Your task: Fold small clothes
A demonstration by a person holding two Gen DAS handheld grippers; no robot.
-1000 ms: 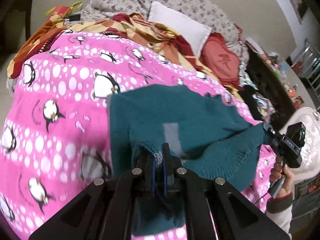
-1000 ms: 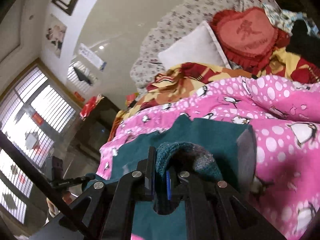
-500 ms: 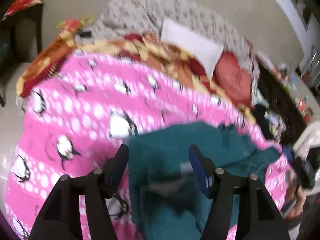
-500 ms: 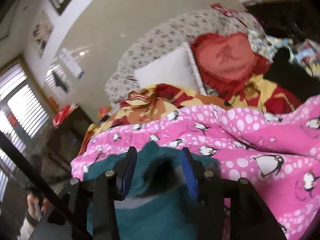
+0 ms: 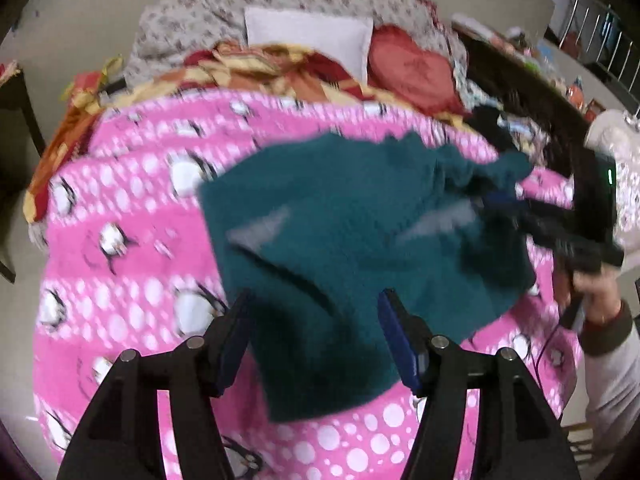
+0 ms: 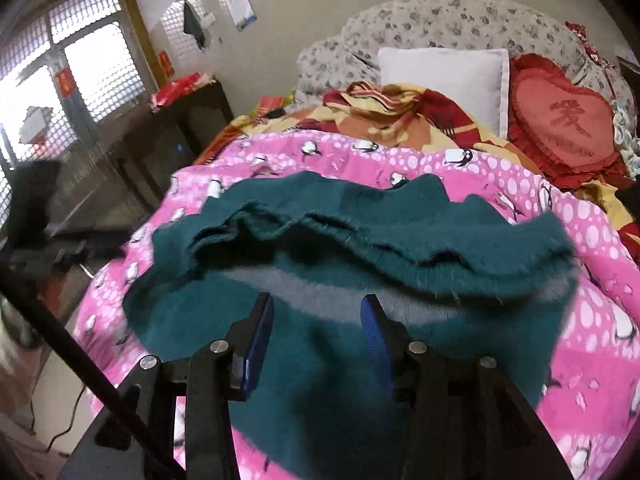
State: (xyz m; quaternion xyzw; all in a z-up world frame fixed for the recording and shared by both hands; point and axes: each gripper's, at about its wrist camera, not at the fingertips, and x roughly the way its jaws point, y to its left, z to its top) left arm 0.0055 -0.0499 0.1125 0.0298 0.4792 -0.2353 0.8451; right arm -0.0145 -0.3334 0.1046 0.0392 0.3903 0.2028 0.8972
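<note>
Left gripper (image 5: 314, 334) and right gripper (image 6: 316, 330) hang released, nothing pinched, over a teal sweater (image 5: 360, 232) spread across the pink blanket (image 5: 132, 208) on the bed, its near hem directly below both grippers.

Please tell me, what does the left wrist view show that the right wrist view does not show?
Only the left wrist view shows the hand holding the right gripper, and a dark cluttered shelf beside the bed. Only the right wrist view shows the latticed window and dark wooden cabinet. Both show the teal knitted sweater on the pink penguin-print blanket, the white pillow and red heart-shaped cushion.
</note>
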